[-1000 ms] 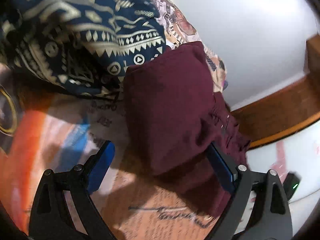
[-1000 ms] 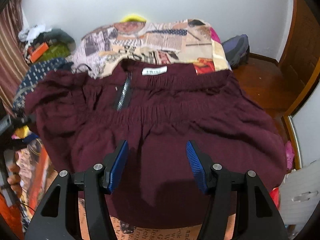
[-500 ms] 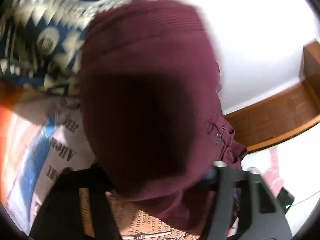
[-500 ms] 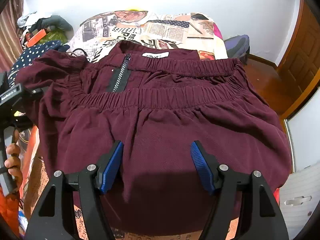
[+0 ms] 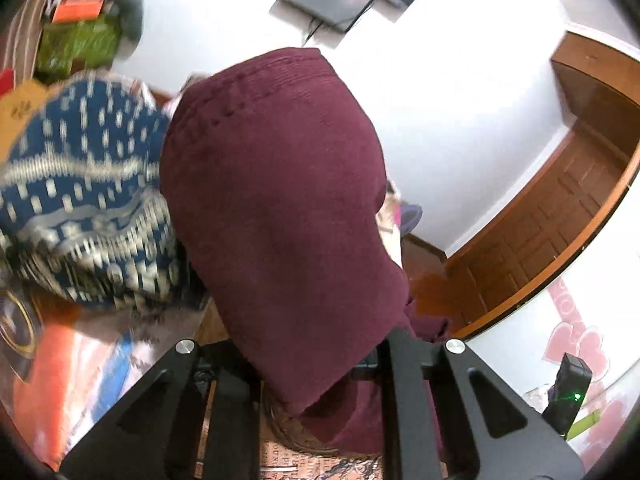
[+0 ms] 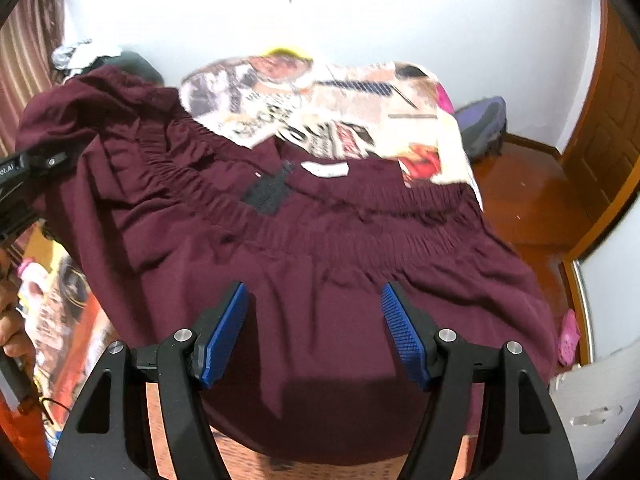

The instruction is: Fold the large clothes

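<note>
The left hand-held gripper [image 5: 304, 364] apparently pinches the soft maroon elastic-waisted garment [image 6: 320, 264], lifting one side to fold; the right hand-held gripper [image 6: 314, 334] hovers wide above it.

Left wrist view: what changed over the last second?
The left tool went from open beside the maroon garment to shut on its left edge, then lifted it: the cloth now drapes over the tool and hides its pads, and in the right view that side is raised toward the wall. The right tool is still open over the garment's near part, which still lies on the printed sheet.
</note>
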Demonstrator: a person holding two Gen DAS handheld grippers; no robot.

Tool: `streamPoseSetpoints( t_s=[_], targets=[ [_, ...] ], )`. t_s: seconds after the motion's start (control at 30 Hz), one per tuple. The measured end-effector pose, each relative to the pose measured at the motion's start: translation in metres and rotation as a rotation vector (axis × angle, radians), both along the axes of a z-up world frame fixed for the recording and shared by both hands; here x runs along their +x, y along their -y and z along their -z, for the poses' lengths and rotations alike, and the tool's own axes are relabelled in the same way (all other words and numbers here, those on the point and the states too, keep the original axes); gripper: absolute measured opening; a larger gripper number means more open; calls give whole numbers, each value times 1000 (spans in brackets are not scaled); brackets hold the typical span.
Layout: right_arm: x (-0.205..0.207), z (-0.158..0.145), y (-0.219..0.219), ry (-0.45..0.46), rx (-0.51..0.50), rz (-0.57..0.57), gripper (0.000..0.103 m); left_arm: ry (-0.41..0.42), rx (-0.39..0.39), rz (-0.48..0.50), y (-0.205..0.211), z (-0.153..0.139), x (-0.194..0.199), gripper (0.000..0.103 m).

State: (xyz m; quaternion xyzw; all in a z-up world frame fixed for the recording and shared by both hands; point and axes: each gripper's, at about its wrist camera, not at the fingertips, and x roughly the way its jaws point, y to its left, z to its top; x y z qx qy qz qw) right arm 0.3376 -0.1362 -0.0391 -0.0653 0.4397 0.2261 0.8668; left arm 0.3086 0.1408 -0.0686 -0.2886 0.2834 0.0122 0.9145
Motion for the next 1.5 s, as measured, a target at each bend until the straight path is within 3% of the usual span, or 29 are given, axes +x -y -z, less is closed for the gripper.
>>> streamPoseSetpoints(
  t_s=[0.17,0.3,0.43,0.53,0.67,0.8,1.03,1.3,1.5],
  targets=[
    [-7,-3,-33,-16,55,-81,66,90,151,-55,5,-43,-24,15],
    [-3,14,-63,-112,131,-140,71,122,295,-114,13,-63,-34,15],
    [1,42,-92,-229,173,-187,72,91,372,-125,16,-57,-30,15],
    [4,66,-109,-319,160,-202,72,42,376,-108,15,-38,-13,15],
    [5,74,-110,-336,127,-214,71,27,408,-86,27,-35,-17,15],
    [5,54,-80,-285,171,-175,72,44,432,-34,61,-39,-9,15],
    [11,18,14,-127,170,23,72,42,463,108,134,-38,21,15],
    [17,14,102,-74,108,240,72,-81,508,363,223,17,35,15],
    [-1,9,134,-57,91,294,72,-167,631,543,261,57,21,21]
  ],
)
